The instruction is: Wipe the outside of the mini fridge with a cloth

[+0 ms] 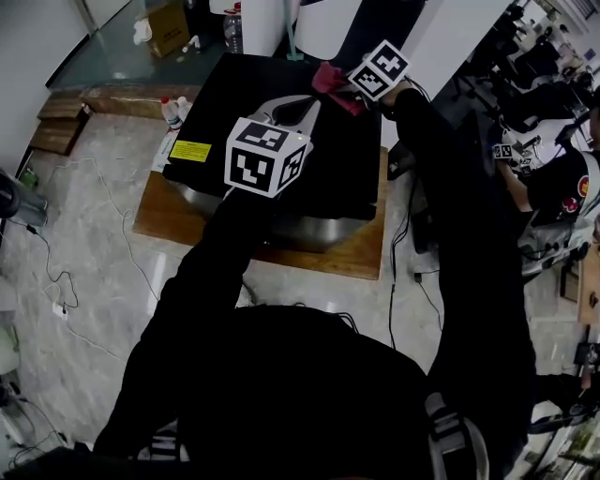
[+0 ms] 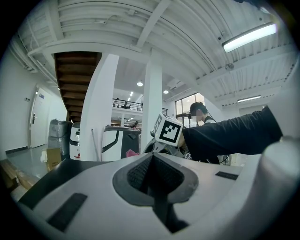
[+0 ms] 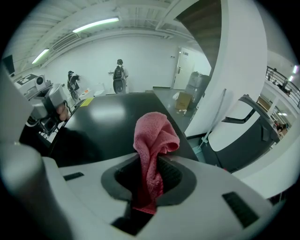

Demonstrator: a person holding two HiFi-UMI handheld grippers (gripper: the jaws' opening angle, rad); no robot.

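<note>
The mini fridge [image 1: 234, 103] is a black-topped box with a silver front, standing on a low wooden platform [image 1: 361, 251]. My right gripper [image 1: 349, 84] hovers over the fridge's far right corner, shut on a red cloth [image 1: 328, 80]. In the right gripper view the cloth [image 3: 152, 136] sticks up from between the jaws above the glossy black top [image 3: 110, 124]. My left gripper [image 1: 298, 111] is over the middle of the top, shut with nothing in it. In the left gripper view its jaws meet, and the right gripper's marker cube [image 2: 168, 131] and the cloth [image 2: 131, 153] show beyond them.
A yellow label [image 1: 190, 150] is on the fridge's left edge. Spray bottles [image 1: 172, 111] and a cardboard box [image 1: 167, 28] stand to the left and behind. Cables [image 1: 56, 281] trail over the marble floor. White pillars [image 2: 152, 108] and other people [image 3: 119, 77] are around.
</note>
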